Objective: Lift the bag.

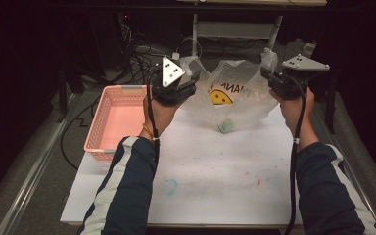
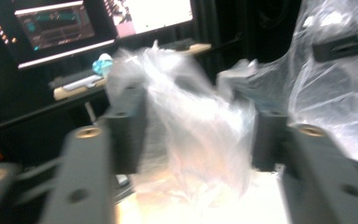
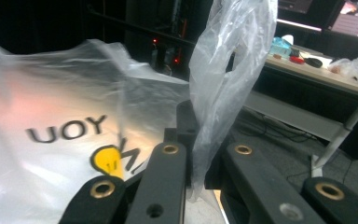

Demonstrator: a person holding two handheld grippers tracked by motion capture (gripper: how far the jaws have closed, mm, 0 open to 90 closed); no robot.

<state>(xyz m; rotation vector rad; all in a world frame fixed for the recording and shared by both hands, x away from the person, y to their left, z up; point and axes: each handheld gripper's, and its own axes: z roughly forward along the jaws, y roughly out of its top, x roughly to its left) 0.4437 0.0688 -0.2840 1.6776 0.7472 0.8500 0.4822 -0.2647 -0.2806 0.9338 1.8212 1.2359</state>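
Note:
A clear plastic bag (image 1: pixel 235 105) with a yellow smiley face and black letters hangs over the far part of the white table (image 1: pixel 210 181). A small greenish thing (image 1: pixel 225 126) lies inside it. My left gripper (image 1: pixel 193 81) is at the bag's left handle. In the left gripper view its jaws stand apart, with the bunched handle (image 2: pixel 200 135) loose between them. My right gripper (image 1: pixel 269 76) holds up the right handle. In the right gripper view the right gripper (image 3: pixel 200 135) is shut on that twisted strip of plastic (image 3: pixel 223 70).
A pink mesh basket (image 1: pixel 120 120) stands at the table's left edge, beside my left forearm. Cables and a table leg (image 1: pixel 194 29) lie on the dark floor beyond the bag. Faint colour stains mark the near part of the table.

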